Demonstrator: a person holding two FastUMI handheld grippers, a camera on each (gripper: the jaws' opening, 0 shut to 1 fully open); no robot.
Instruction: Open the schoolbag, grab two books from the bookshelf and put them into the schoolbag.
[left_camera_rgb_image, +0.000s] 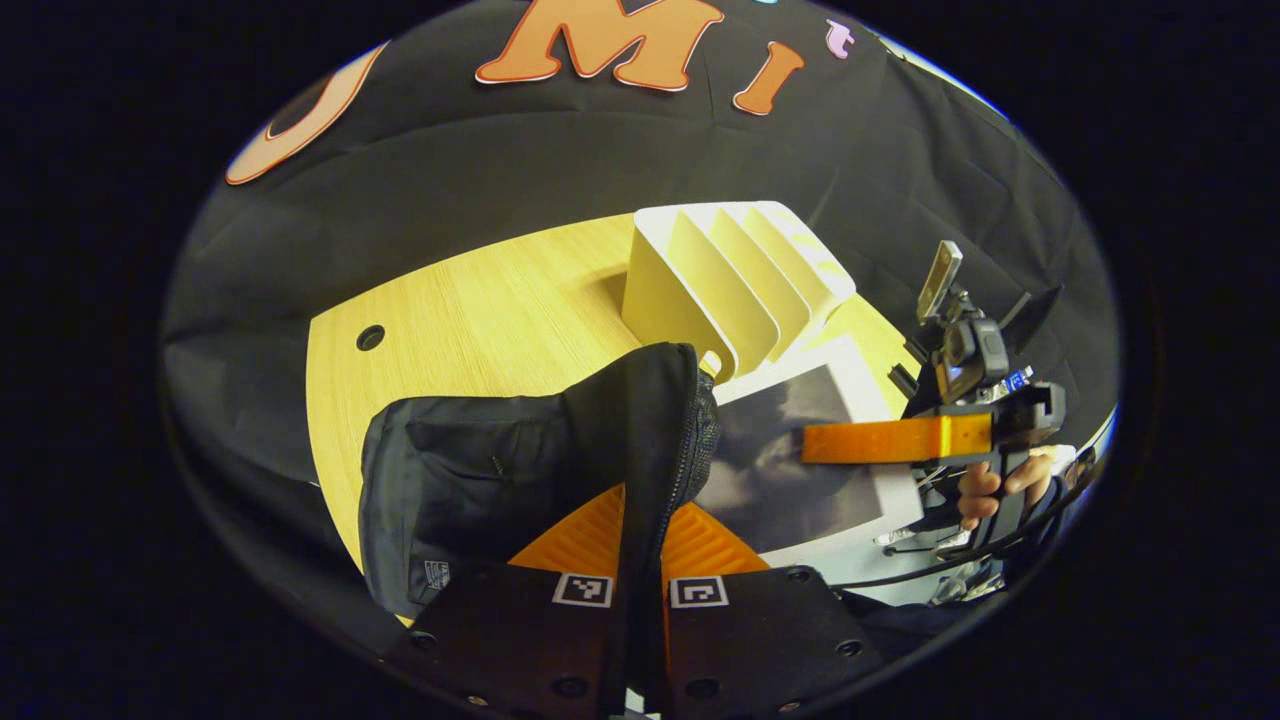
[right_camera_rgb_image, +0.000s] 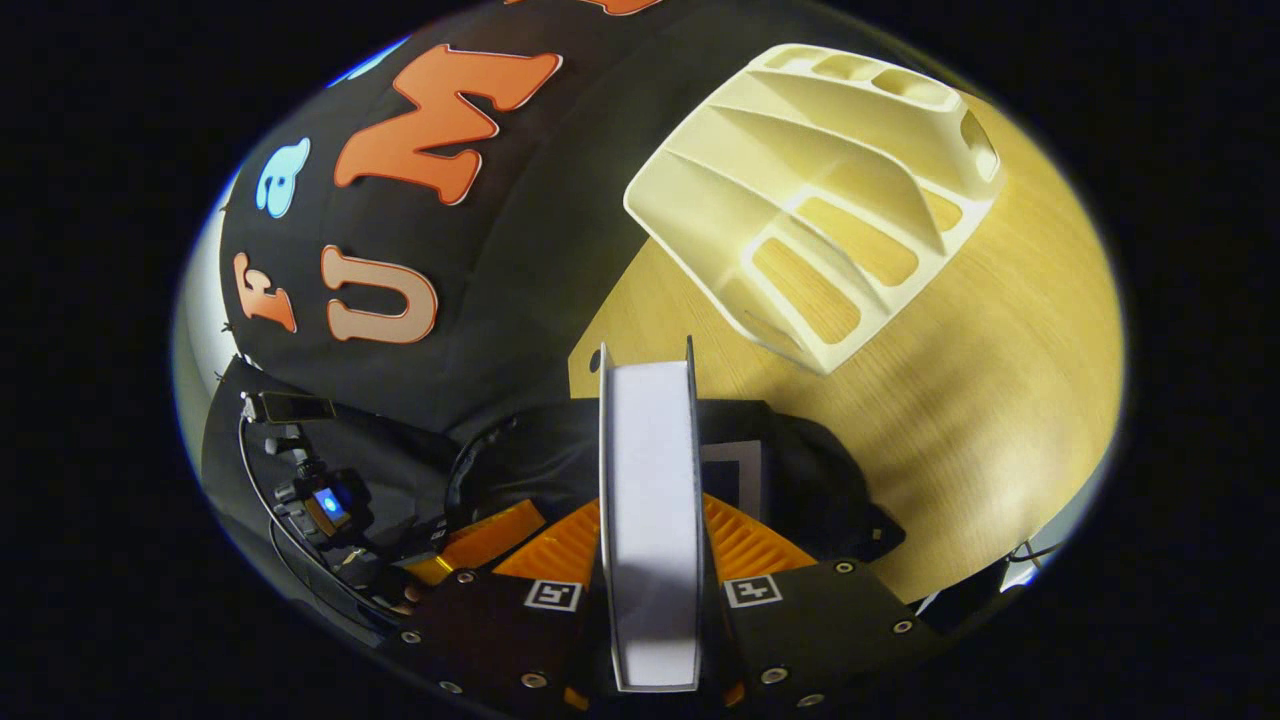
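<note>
Left gripper view had the left gripper (left_camera_rgb_image: 640, 560) right up front, both fingers clamped on a raised edge of the black schoolbag (left_camera_rgb_image: 500, 470), the zipper running up that fold. The bag sat slumped on the wooden table (left_camera_rgb_image: 480, 320). Just past the fold, a book (left_camera_rgb_image: 800, 470) with a dark cover hung over the bag side, pinched by the right gripper (left_camera_rgb_image: 830, 440) reaching in from the right, a hand (left_camera_rgb_image: 1000, 490) wrapped on its grip. Behind the book stood the cream bookshelf (left_camera_rgb_image: 730, 290), its slots bare, with the booth's black cloth (left_camera_rgb_image: 500, 200) beyond.

Right gripper view showed those fingers squeezed on the book (right_camera_rgb_image: 650, 520), page edge facing the camera and blocking the middle of the bag (right_camera_rgb_image: 800, 470) below. To the left, cables and the other rig (right_camera_rgb_image: 320, 500) crowded the edge. Farther out lay the table (right_camera_rgb_image: 1000, 400), then the bookshelf (right_camera_rgb_image: 830, 190) near the cloth wall (right_camera_rgb_image: 530, 220).
</note>
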